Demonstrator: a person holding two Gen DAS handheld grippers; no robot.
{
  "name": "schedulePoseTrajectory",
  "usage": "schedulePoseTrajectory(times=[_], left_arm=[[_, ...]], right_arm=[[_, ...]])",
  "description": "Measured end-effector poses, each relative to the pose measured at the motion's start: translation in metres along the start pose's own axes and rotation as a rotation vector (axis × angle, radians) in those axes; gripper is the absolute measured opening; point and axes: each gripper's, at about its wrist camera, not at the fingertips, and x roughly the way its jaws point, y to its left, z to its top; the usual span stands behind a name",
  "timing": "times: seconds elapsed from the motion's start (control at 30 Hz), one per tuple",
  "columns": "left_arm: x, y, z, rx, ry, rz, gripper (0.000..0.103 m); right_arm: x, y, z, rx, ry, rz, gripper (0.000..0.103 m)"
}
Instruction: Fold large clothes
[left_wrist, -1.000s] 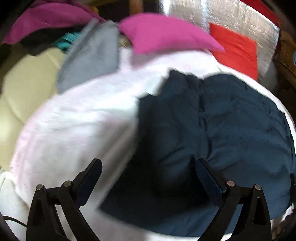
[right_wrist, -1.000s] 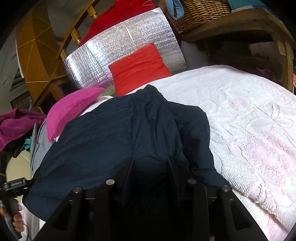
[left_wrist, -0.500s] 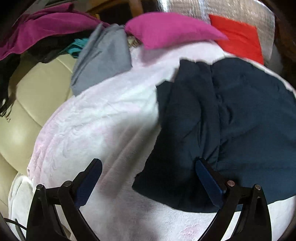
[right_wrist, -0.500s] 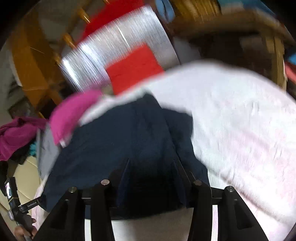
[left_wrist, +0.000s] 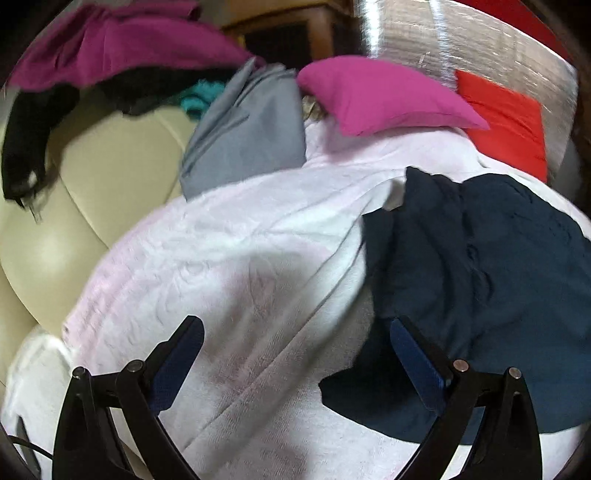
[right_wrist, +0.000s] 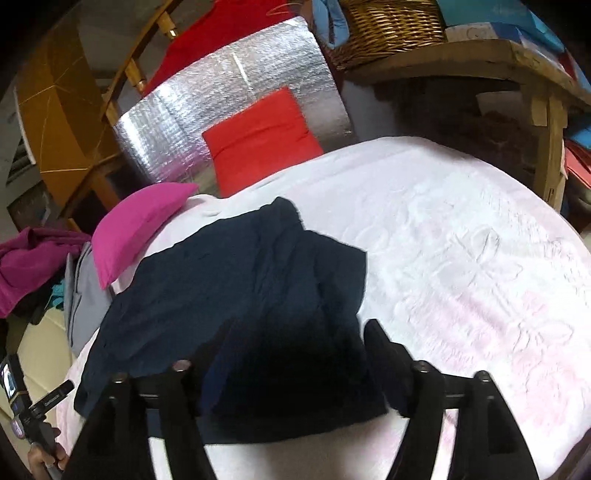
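Note:
A dark navy garment (left_wrist: 480, 280) lies folded on a white and pale pink towel-covered bed (left_wrist: 236, 266). In the right wrist view the garment (right_wrist: 236, 295) sits left of centre on the bed (right_wrist: 461, 258). My left gripper (left_wrist: 295, 339) is open and empty, above the bed just left of the garment's near corner. My right gripper (right_wrist: 299, 339) is open and empty, above the garment's near edge. Neither gripper holds cloth.
A magenta pillow (left_wrist: 376, 96), a grey folded cloth (left_wrist: 251, 133) and a red cushion (left_wrist: 506, 118) against a silver foil panel (right_wrist: 229, 107) lie at the bed's far end. A cream sofa (left_wrist: 92, 192) is left. A wooden shelf with a wicker basket (right_wrist: 391, 29) stands right.
My right gripper opened and let go of the navy garment, then pulled back. My left gripper drew back and left, so the garment now sits to its right.

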Motion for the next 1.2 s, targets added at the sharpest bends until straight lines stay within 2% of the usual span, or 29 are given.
schedulePoseTrajectory(times=[0.13,0.23,0.27,0.33,0.4,0.47,0.5,0.53,0.6,0.63,0.67,0.73,0.83,0.97,1.03,1.1,1.2], left_arm=[[0.016,-0.005,0.004,0.04,0.014,0.042,0.101],[0.021,-0.013,0.001,0.062,0.031,0.051,0.101],[0.022,-0.017,0.0,0.075,0.033,0.058,0.101],[0.02,-0.022,-0.001,0.1,0.014,0.075,0.101],[0.018,-0.024,0.001,0.12,-0.002,0.076,0.101],[0.016,-0.026,0.001,0.134,-0.012,0.07,0.101],[0.016,-0.027,0.001,0.139,-0.017,0.069,0.101],[0.014,-0.028,0.001,0.144,-0.023,0.07,0.101],[0.012,-0.028,0.001,0.146,-0.033,0.065,0.101],[0.011,-0.028,0.001,0.145,-0.038,0.063,0.101],[0.01,-0.029,0.001,0.145,-0.044,0.059,0.101],[0.006,-0.029,0.002,0.144,-0.059,0.052,0.101],[-0.002,-0.031,0.002,0.145,-0.09,0.041,0.101],[-0.016,-0.033,0.003,0.143,-0.145,0.018,0.101],[-0.024,-0.033,0.003,0.134,-0.174,-0.006,0.101],[-0.03,-0.034,0.002,0.13,-0.199,-0.021,0.101],[-0.036,-0.036,0.002,0.135,-0.23,-0.04,0.101]], right_arm=[[0.028,-0.007,0.004,0.033,0.088,-0.003,0.082],[0.052,-0.011,-0.007,0.059,0.17,0.019,0.081],[0.057,-0.01,-0.01,0.057,0.18,0.009,0.078],[0.054,0.0,-0.012,0.016,0.134,-0.015,0.059],[0.048,0.005,-0.011,-0.004,0.09,-0.055,0.051],[0.05,0.005,-0.011,-0.014,0.085,-0.079,0.051],[0.058,0.003,-0.013,-0.026,0.122,-0.091,0.051],[0.062,0.003,-0.014,-0.04,0.136,-0.108,0.059],[0.059,0.002,-0.01,-0.041,0.137,-0.14,0.067],[0.053,0.002,-0.008,-0.03,0.136,-0.137,0.067],[0.048,0.002,-0.007,-0.021,0.126,-0.136,0.067],[0.023,0.003,-0.004,-0.019,0.046,-0.137,0.069],[-0.01,0.012,-0.007,-0.065,-0.052,-0.114,0.069],[-0.036,0.029,-0.019,-0.116,-0.088,-0.027,0.066],[-0.035,0.038,-0.022,-0.115,-0.074,0.025,0.058],[-0.026,0.045,-0.026,-0.105,-0.039,0.078,0.057],[-0.013,0.06,-0.037,-0.138,0.004,0.094,0.057]])
